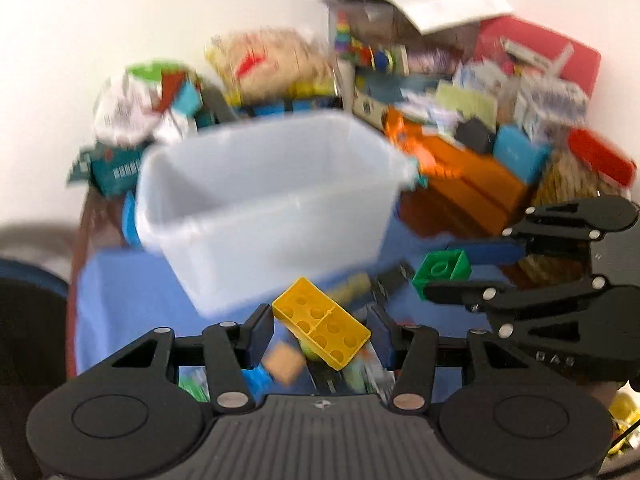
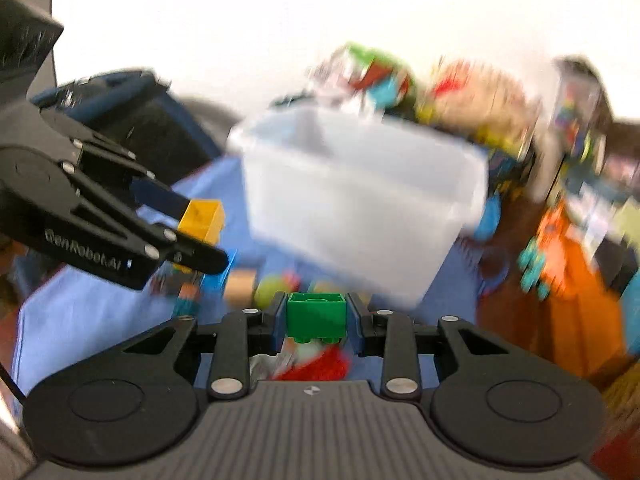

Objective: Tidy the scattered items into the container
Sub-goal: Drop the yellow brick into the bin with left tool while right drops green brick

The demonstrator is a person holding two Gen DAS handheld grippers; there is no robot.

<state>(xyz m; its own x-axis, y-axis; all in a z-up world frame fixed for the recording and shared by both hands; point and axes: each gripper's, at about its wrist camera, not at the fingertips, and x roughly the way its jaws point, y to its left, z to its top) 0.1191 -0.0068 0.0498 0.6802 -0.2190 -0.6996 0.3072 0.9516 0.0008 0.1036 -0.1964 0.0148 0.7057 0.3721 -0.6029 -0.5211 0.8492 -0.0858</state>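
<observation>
1. The white plastic container [image 1: 264, 208] stands on a blue cloth [image 1: 132, 304] spread over the table, tilted in both views by the lens and smeared by motion blur; what shows of its inside looks bare.
2. The left tongs [image 1: 320, 334] hold a yellow eight-stud brick [image 1: 322, 332] between their blue pads, hollow underside facing the camera, the brick turned at a slant across the gap. It sits just in front of the container's near wall.
3. From the right wrist view the same yellow brick [image 2: 202, 220] shows pinched at the tip of the left tongs [image 2: 192, 232], off to the container's [image 2: 360, 208] left.
4. The right tongs [image 2: 316, 316] are closed on a green square brick [image 2: 316, 316], its two pegs pointing down and its open face up.
5. In the left wrist view the right tongs [image 1: 452, 270] come in from the right edge with that green brick [image 1: 442, 270] between the fingers, beside the container's right corner.
6. Under both tongs, small toys lie scattered on the cloth: a tan block [image 1: 284, 364], and a red piece [image 2: 320, 364]; they are too blurred to name further.
7. Behind the container a heap of clutter rises against the white wall: an orange box [image 1: 468, 184], a red box [image 1: 536, 52] and a wicker-coloured bundle [image 1: 276, 64].
</observation>
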